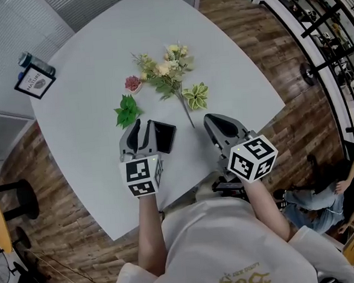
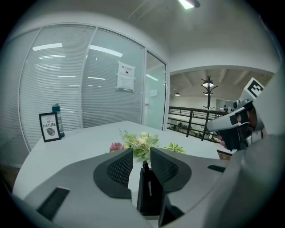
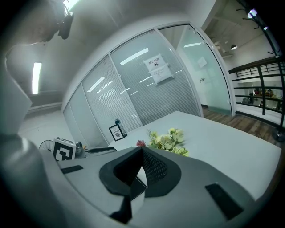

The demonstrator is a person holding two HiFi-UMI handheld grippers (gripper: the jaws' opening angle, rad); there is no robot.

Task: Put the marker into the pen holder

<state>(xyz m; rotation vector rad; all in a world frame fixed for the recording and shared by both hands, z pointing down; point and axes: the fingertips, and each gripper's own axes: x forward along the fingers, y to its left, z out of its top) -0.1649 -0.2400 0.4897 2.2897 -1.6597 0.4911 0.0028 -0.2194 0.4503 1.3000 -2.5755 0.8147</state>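
Standing within left claw (image 2: 141,152): marker (image 2: 145,167)

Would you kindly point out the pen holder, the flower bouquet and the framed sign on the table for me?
pen holder (image 1: 164,136), head view, on its dark top.
flower bouquet (image 1: 163,68), head view, on the pale blossoms at its middle.
framed sign (image 1: 35,82), head view, on the middle of its white face.
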